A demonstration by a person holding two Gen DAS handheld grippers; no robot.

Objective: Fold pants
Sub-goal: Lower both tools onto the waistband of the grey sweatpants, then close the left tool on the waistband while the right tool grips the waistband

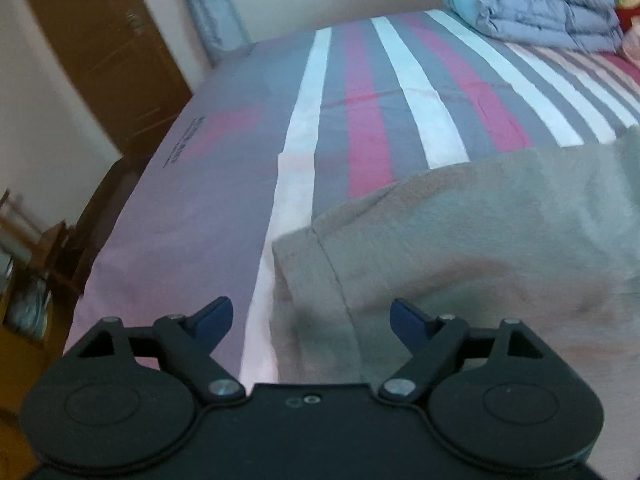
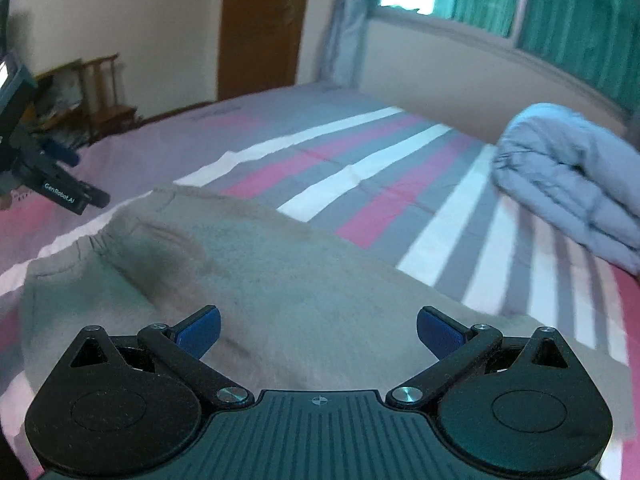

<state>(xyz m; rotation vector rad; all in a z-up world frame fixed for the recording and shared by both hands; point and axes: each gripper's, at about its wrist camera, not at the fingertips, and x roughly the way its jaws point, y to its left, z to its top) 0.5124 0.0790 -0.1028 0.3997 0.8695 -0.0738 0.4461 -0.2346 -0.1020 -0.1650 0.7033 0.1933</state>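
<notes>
Bed (image 1: 224,184), striped sheet: we note it carries everything below. Folded quilt (image 2: 568,184), far end, well apart from our work. Pants (image 2: 256,280), grey fleece, lying on the near part of the sheet, waistband toward our left; we judge them perhaps folded once lengthwise, further folds outstanding. Right gripper (image 2: 318,330): jaws spread, nothing between. Left gripper (image 1: 311,318): jaws spread over the waistband (image 1: 316,276) edge, holding nothing.
</notes>
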